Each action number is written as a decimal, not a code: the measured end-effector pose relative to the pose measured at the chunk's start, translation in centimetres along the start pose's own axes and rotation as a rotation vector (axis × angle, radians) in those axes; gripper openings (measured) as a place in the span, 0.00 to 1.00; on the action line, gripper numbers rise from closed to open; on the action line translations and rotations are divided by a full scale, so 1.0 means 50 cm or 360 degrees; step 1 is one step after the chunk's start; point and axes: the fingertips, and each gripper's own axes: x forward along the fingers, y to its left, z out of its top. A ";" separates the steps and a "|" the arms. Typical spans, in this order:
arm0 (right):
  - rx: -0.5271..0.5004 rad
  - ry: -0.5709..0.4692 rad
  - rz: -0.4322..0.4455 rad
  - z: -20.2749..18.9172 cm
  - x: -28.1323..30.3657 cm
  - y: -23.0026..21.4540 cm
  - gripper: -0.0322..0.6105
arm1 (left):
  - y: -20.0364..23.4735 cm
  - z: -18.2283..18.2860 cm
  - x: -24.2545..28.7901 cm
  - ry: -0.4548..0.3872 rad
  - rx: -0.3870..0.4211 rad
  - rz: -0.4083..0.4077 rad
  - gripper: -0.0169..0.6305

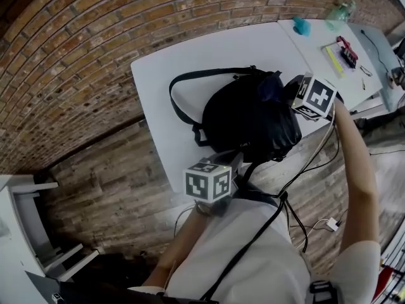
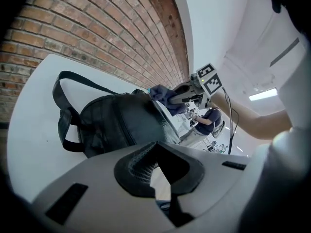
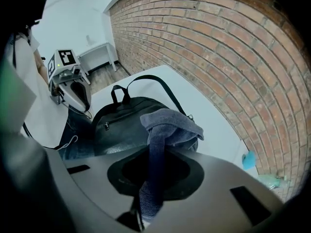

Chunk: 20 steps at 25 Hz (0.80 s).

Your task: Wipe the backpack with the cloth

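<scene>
Cloth (image 3: 167, 125), soft blue towelling, pinched fast in my right gripper (image 3: 146, 198); limp black fabric backpack (image 3: 121, 125) likely shifts; left gripper (image 2: 159, 178) closed, empty.

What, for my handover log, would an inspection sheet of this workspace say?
Surface: white rectangular table, no spills seen.
Job's things: black backpack lies on the table; grey-blue terry cloth is draped over its top.
Clutter: small teal object and a few tools on a second white table beyond.
Grippers: right gripper shut on the cloth; left gripper by the backpack's near edge, jaw state unclear.
Cables: dark cable hangs below the right gripper; small white plug on the floor.
Surroundings: red-brown brick wall, wooden plank floor, white shelf unit.
</scene>
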 end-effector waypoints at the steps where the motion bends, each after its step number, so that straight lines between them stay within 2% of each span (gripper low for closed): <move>1: -0.0009 -0.0005 -0.0007 0.009 0.003 -0.012 0.14 | -0.002 0.001 0.001 -0.0003 -0.0007 0.0006 0.03; 5: -0.0027 0.0007 -0.0092 0.051 0.028 -0.069 0.14 | 0.000 0.010 -0.001 -0.0025 -0.0011 0.0042 0.03; 10: -0.0179 0.0166 -0.0201 0.094 0.093 -0.117 0.14 | 0.010 0.020 0.009 -0.0061 -0.0098 0.0073 0.03; 14: -0.0314 0.0241 -0.0166 0.103 0.129 -0.102 0.14 | 0.015 0.019 0.019 -0.0064 -0.0137 0.0089 0.03; 20: -0.0339 0.0253 -0.0033 0.081 0.124 -0.054 0.14 | 0.025 0.032 0.024 -0.0110 -0.0168 0.0112 0.04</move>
